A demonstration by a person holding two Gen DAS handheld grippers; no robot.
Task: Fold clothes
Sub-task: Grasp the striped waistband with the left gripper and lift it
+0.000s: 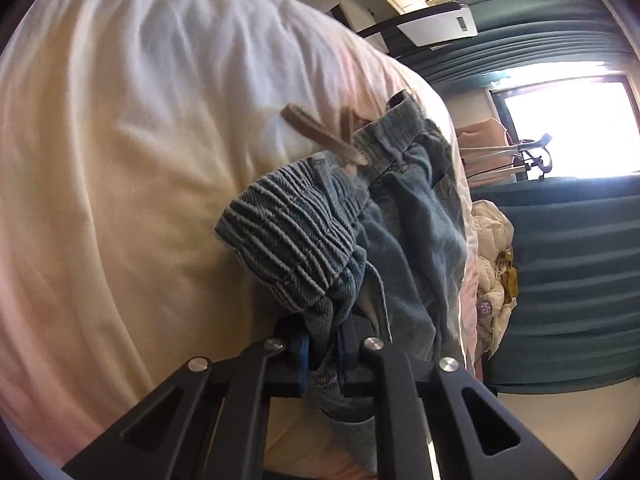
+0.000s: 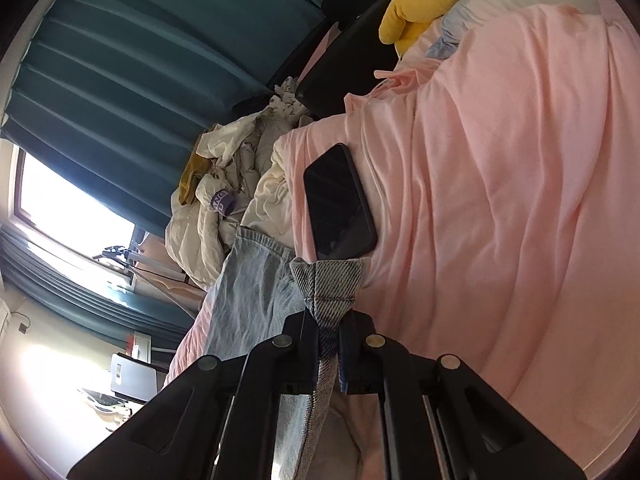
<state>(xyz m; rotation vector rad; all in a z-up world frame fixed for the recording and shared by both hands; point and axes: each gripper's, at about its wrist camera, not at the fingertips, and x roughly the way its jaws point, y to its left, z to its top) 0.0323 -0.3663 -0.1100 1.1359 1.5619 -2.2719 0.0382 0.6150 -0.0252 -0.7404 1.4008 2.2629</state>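
While the left gripper (image 1: 322, 344) pinches the ribbed elastic waistband of the blue denim shorts (image 1: 404, 216), the right gripper (image 2: 330, 340) is clamped on a hemmed corner of the same denim. The shorts lie bunched along the edge of a bed covered by a pink sheet (image 2: 500, 200). A brown drawstring (image 1: 316, 130) trails from the waistband onto the sheet. A black phone (image 2: 340, 204) rests on the sheet, just beyond the held corner.
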